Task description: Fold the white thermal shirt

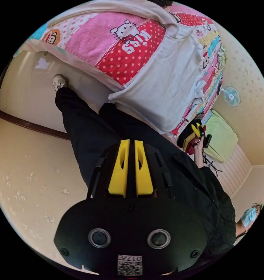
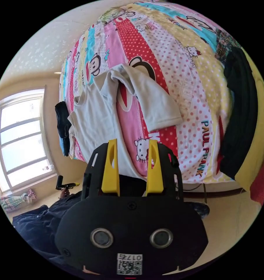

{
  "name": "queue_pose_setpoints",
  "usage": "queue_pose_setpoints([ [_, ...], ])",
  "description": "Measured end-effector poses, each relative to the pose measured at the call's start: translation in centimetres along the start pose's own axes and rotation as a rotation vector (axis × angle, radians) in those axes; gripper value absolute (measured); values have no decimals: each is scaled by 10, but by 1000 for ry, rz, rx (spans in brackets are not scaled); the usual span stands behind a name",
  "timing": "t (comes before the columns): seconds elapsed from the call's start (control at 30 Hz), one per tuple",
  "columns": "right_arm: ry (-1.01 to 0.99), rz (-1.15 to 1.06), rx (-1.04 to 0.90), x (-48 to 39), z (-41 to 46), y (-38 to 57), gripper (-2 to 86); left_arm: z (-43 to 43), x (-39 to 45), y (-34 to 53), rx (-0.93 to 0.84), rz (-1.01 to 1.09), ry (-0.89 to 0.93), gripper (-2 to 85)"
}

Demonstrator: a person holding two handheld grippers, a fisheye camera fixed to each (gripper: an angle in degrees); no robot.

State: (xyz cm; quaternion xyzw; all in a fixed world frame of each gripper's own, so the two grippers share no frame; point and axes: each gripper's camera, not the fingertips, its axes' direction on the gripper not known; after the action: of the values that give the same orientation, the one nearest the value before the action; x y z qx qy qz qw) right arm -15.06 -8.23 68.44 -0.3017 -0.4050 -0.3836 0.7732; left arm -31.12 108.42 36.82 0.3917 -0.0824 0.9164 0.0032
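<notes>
the white thermal shirt (image 2: 108, 116) lies spread on the bed (image 2: 196, 96) over a bright cartoon-print cover, its hem hanging off the near edge and one sleeve (image 2: 149, 96) flung out to the right across the cover. the left gripper (image 1: 130, 167) is held back over the person's dark trousers (image 1: 79, 125) with its jaws nearly together and nothing between them. the right gripper (image 2: 132, 166) hovers near the hem, jaws parted wide and empty. the shirt looks thin, soft and light, so it should drape and wrinkle rather than keep shape; the sleeve cuff and hem corners seem the likeliest places to pinch. a dark garment (image 2: 239, 116) lies far right.
</notes>
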Motion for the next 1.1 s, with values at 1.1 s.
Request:
queue_pose_setpoints([
  [1.1,-1088,-229,-65,-85,-19,46,19,150,280,11,-350,822,31,192],
])
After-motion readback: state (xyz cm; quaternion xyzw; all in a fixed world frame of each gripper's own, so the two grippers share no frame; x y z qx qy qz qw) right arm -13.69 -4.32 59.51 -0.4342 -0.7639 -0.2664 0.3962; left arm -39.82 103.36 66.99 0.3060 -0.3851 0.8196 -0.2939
